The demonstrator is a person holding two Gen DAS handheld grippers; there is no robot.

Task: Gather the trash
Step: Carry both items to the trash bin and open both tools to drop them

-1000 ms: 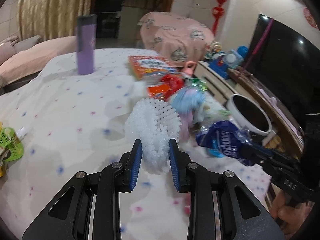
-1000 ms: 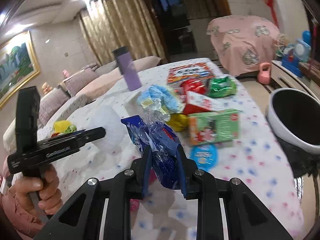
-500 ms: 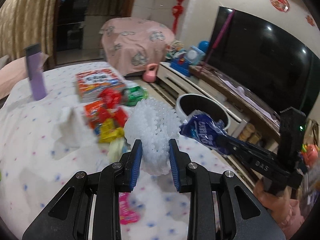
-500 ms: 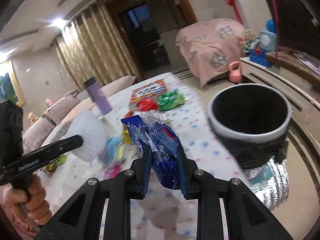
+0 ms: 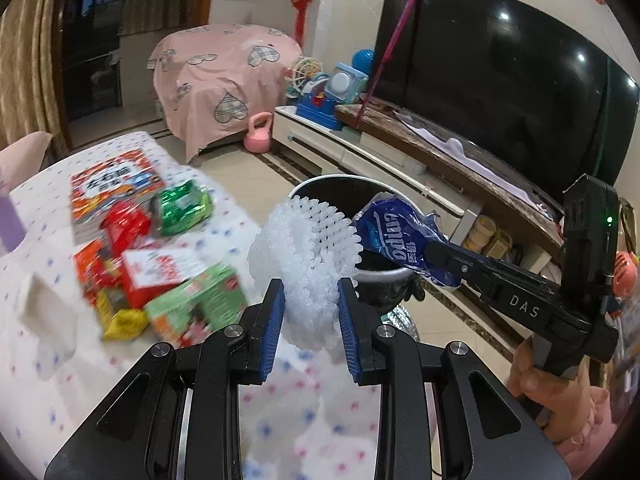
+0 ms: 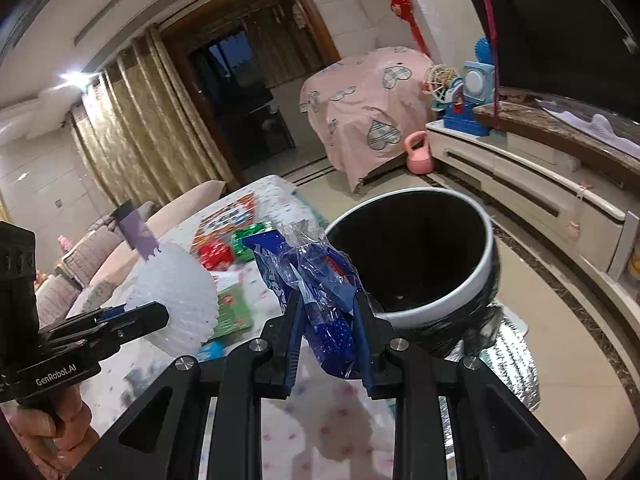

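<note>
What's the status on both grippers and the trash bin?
Left gripper shut on white foam net. Right gripper shut on blue wrapper. Both by the bin, nothing blocking its mouth.

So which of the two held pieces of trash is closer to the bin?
The blue wrapper in the right gripper: its end overlaps the bin opening. The white foam net in the left gripper sits before the rim.

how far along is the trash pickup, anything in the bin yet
Nothing clearly binned yet: the bin shows little but its dark inside. In hand: the left hand-held gripper grips white foam netting, the right hand-held gripper a blue wrapper, both near the rim. Left: snack packets on the table.
</note>
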